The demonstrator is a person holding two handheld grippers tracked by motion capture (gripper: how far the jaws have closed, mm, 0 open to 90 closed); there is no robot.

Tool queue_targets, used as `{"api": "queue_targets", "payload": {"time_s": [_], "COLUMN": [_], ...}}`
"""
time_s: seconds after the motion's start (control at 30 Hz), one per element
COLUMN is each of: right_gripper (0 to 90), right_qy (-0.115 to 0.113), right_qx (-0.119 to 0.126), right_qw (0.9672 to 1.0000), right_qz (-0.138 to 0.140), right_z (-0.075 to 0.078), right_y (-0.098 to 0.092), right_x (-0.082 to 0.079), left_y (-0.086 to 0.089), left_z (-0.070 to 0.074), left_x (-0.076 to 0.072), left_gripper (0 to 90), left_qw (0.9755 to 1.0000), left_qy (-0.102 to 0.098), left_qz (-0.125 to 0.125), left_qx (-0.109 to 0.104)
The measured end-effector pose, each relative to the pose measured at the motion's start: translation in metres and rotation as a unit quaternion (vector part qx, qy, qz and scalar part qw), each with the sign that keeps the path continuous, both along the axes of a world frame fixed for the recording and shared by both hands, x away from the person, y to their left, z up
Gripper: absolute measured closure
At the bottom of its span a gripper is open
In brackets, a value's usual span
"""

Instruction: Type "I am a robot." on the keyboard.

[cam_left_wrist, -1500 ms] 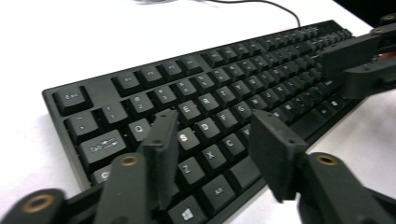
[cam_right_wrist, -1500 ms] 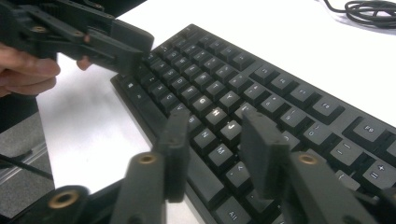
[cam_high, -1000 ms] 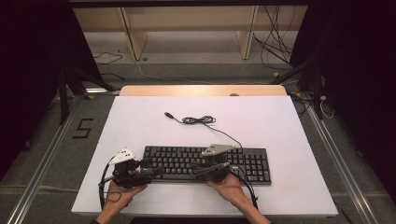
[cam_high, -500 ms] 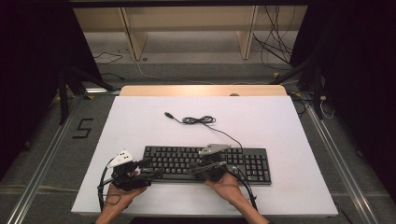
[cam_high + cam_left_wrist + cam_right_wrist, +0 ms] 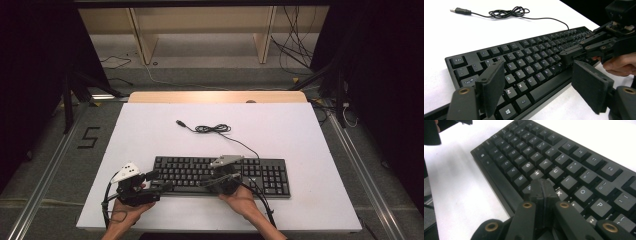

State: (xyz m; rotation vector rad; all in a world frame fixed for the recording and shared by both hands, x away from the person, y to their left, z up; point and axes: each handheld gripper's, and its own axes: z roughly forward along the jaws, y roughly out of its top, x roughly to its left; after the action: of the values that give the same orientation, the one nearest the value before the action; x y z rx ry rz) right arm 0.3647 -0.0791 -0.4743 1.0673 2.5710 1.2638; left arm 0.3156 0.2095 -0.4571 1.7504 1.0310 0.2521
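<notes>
A black keyboard lies along the front of the white table, and its thin cable curls away to a USB plug. My left gripper is at the keyboard's front left corner. Its jaws have just been opening and now stand wide apart in the left gripper view, with nothing pinched between them and only the keys beneath. My right gripper is shut, its tips pressed together just above the middle letter keys. It also shows at the right in the left gripper view.
The white tabletop stretches behind and right of the keyboard, with a wooden strip at its far edge. The coiled cable lies behind the keyboard. Floor rails and a "5" mark lie to the left.
The right gripper has edged slightly left over the keyboard. The left hand stays at the keyboard's left corner.
</notes>
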Motion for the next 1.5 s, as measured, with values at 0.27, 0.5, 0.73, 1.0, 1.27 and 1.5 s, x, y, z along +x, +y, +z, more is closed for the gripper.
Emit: {"api": "queue_targets", "payload": {"time_s": [0.27,0.5,0.73,1.0,1.27,1.5], "right_gripper": [90.0,90.0,90.0,87.7,59.5,45.2], "right_qy": [0.004,0.007,0.003,0.011,0.007,0.007], "right_qx": [-0.008,-0.01,-0.018,-0.006,0.036,0.05], "right_qw": [1.0,0.9999,0.9998,0.9999,0.9993,0.9986], "right_qz": [0.003,0.004,0.004,0.001,0.008,0.016], "right_z": [-0.004,-0.006,-0.008,-0.006,0.004,0.009], "right_y": [0.003,0.004,0.006,0.004,-0.001,-0.002], "right_x": [0.001,0.001,0.0,0.0,-0.003,-0.008], "left_y": [0.001,0.001,0.001,0.001,0.002,0.003], "left_z": [0.0,0.0,0.0,0.0,0.0,-0.001], "left_x": [-0.001,-0.002,-0.002,-0.002,-0.003,-0.002], "left_gripper": [25.9,25.7,25.7,25.6,25.6,25.6], "left_qw": [1.0,1.0,1.0,1.0,0.9999,0.9999], "left_qy": [-0.001,-0.002,-0.003,-0.004,-0.008,-0.009], "left_qz": [0.002,0.001,0.001,0.002,0.005,0.009], "left_qx": [-0.003,-0.001,-0.001,-0.003,-0.004,-0.005]}}
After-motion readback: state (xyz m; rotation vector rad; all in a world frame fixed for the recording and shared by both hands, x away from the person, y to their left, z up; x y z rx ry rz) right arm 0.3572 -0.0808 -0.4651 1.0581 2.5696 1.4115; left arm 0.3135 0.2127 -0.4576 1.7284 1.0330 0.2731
